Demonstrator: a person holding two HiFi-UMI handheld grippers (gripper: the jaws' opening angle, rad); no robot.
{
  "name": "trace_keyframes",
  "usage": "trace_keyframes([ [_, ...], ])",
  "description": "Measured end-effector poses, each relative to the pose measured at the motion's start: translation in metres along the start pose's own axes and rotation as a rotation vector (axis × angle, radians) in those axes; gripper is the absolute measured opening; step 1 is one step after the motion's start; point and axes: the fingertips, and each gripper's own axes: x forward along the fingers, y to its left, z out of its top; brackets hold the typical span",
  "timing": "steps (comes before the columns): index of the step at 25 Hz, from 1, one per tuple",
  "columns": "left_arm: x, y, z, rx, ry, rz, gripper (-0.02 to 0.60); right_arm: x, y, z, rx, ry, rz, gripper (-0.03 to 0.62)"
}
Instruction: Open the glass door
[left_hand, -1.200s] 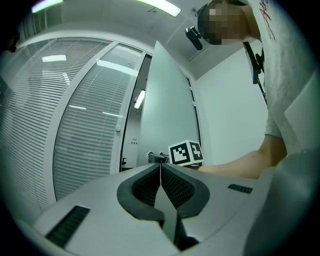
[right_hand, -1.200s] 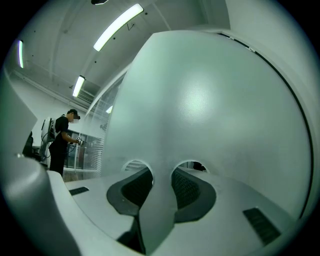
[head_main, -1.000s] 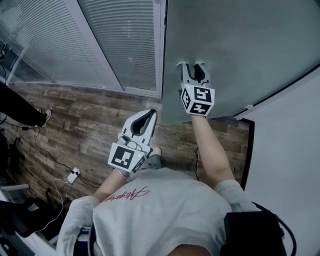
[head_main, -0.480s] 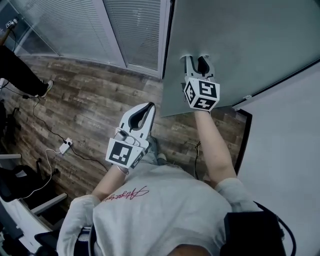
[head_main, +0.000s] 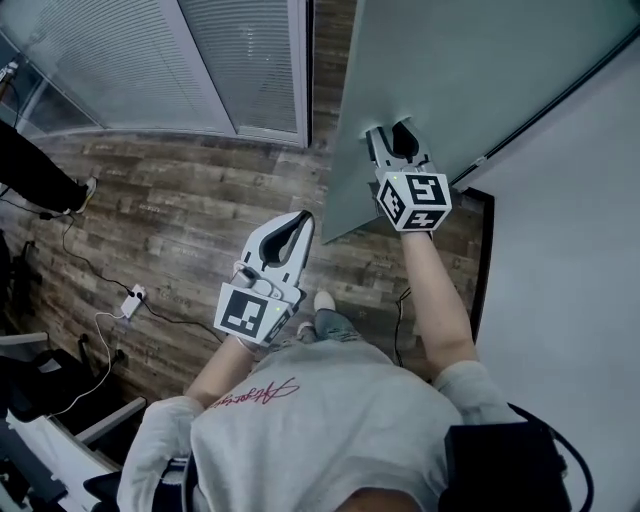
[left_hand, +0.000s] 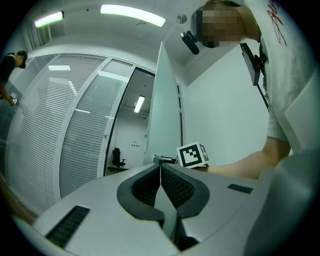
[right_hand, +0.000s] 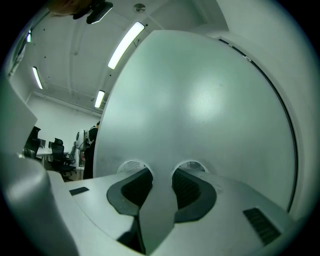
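**Desk:** So, how far along is the glass door (head_main: 480, 70)?

**Photographer:** Part-way open. Its free edge stands clear of the slatted partition (head_main: 150, 60), and the wood floor (head_main: 200, 220) shows through the gap between them. The hinge side sits by the dark frame (head_main: 487, 270) next to the white wall (head_main: 570, 250).

**Desk:** And the grippers?

**Photographer:** The right gripper (head_main: 392, 132) points at the door's grey face, its jaws apart and its tips against the panel. It is clamped on nothing. Its own view shows only the pane and the jaws' reflection. The left gripper (head_main: 298, 220) hovers over the floor, lower and to the left. It is well apart from the door, with its jaws together and empty.

**Desk:** What's left to do?

**Photographer:** By my reading, the push has begun but isn't finished. The gap looks narrow for the person to walk through, so more of the same swing should finish it. The left gripper has no part in it as things stand.
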Motion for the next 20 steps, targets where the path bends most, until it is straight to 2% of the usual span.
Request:
trace_keyframes([
  [6, -0.006, -0.043, 0.001, 0.003, 0.017, -0.089, 0.018, -0.056, -0.002, 0.006, -0.005, -0.02, 0.04, 0.129],
  [11, 0.007, -0.06, 0.009, 0.006, 0.015, -0.124, 0.018, -0.074, -0.004, 0.002, 0.009, 0.011, 0.097, 0.129],
  [20, 0.012, -0.148, 0.016, 0.022, -0.018, -0.159, 0.018, -0.152, -0.01, 0.013, 0.02, 0.012, 0.22, 0.129],
])
